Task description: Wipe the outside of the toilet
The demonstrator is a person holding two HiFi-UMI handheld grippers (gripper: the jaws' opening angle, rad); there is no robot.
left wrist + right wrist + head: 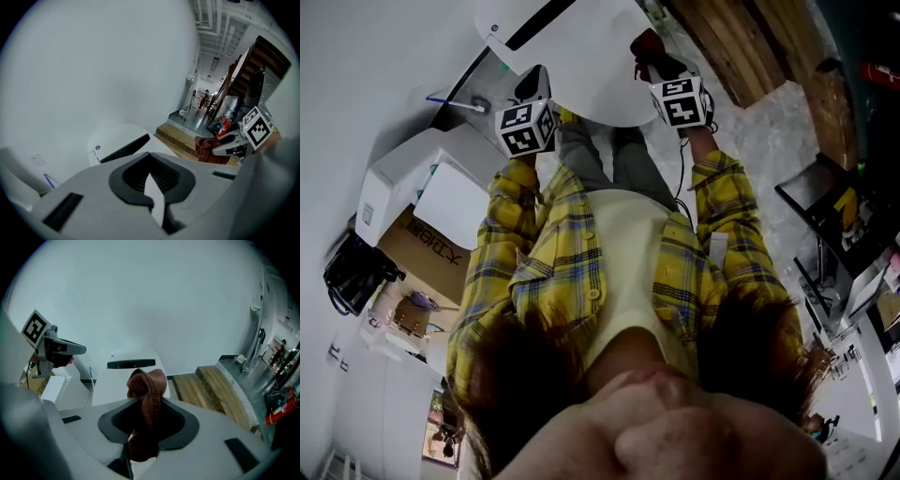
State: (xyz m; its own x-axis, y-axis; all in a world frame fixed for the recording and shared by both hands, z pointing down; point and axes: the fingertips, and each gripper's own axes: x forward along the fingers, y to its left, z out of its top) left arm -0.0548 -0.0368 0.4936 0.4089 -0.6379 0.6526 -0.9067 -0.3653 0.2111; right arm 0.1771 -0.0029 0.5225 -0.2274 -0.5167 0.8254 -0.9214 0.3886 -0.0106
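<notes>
In the head view the toilet (pixel 581 56) fills the top centre, a smooth white rounded shell with a dark slot across it. The left gripper (pixel 532 89) hangs at its left edge. The right gripper (pixel 654 58) is at its right edge, carrying a rust-brown cloth (pixel 645 42) at its tip. I cannot tell from here whether the cloth touches the shell.

In the left gripper view the fingers are drawn together to a thin slit with nothing between them. The toilet lies beyond them at middle left, glossy and hard-looking. This gripper looks best kept clear of the stroke, since it has nothing soft to offer the surface.

In the right gripper view the fingers are clamped on the cloth. It bunches into a knot above them and hangs in a fold below, and it is soft, ribbed and matte, like terry. The toilet is straight ahead at frame centre, apart from the cloth. A planked wooden platform (pixel 220 390) runs along the right.

Wiping looks about to begin rather than under way. The knot offers only a small contact patch, so it should be pressed just enough to flatten against the shell. Strokes should then follow the curve in long overlapping passes — top down the sides. The hard fingers should stay behind the fabric, because the glazed surface looks slick and could scuff.
</notes>
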